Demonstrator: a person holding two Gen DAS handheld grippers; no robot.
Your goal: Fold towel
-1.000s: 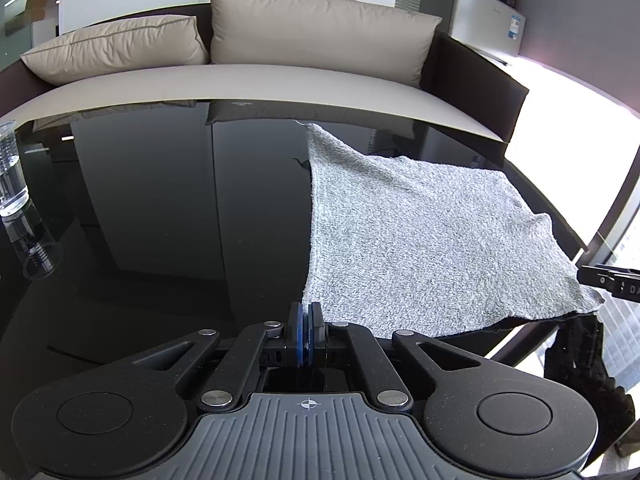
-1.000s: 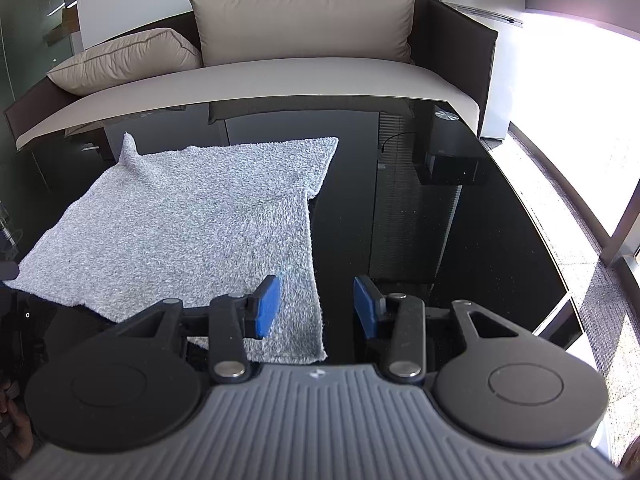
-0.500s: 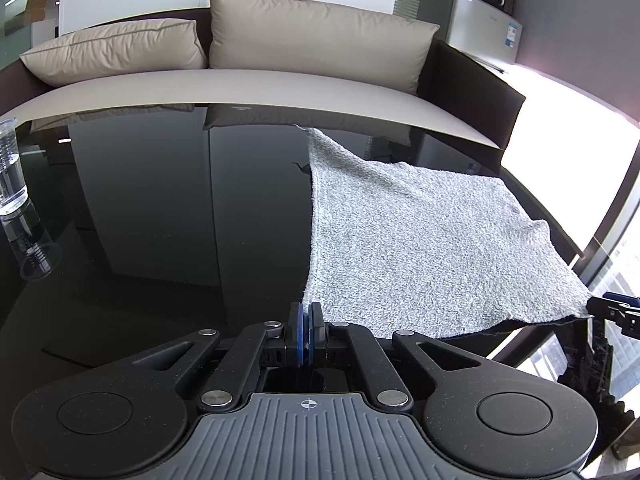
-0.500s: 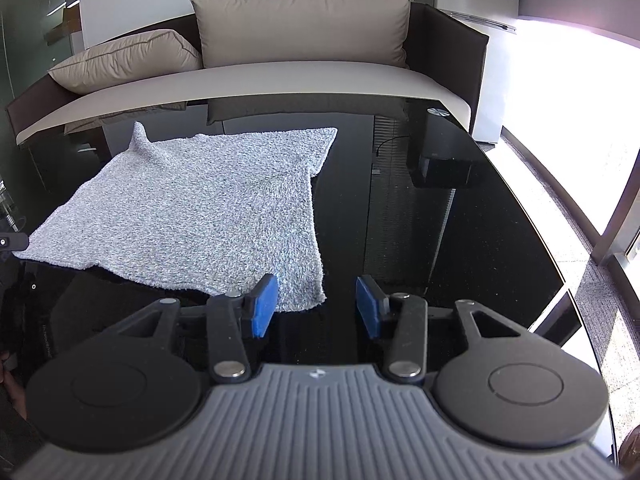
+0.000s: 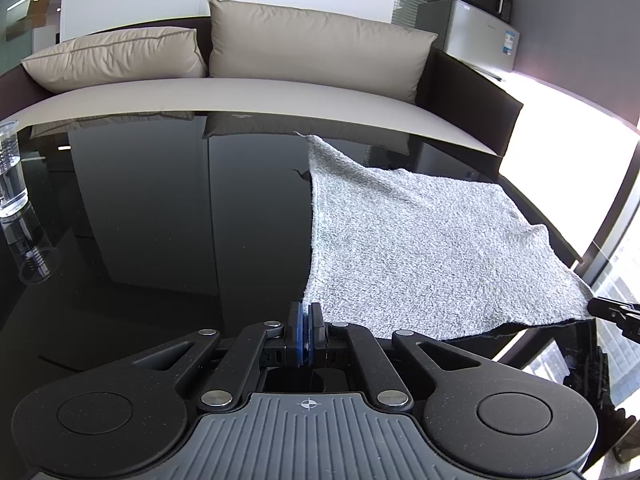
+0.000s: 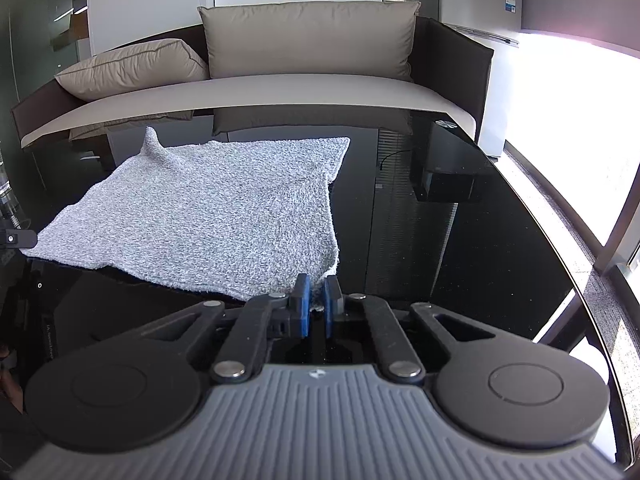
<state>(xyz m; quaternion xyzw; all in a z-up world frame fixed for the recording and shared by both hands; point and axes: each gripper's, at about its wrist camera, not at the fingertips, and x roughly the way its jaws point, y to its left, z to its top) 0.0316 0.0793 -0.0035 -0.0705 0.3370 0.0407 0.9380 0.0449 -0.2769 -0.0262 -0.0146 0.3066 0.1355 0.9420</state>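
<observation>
Lay spread on a glossy black table [image 5: 160, 216], the grey towel [image 5: 420, 248], its near edge lifted off the glass. Clamped the near left corner tight, left gripper [image 5: 305, 330]; pinched the near right corner, right gripper [image 6: 316, 312], pads nearly together. Stood behind: a dark sofa [image 6: 452, 60] with beige cushions [image 6: 308, 40], a clear cup [image 5: 10, 172], a small fridge [image 5: 480, 34].
</observation>
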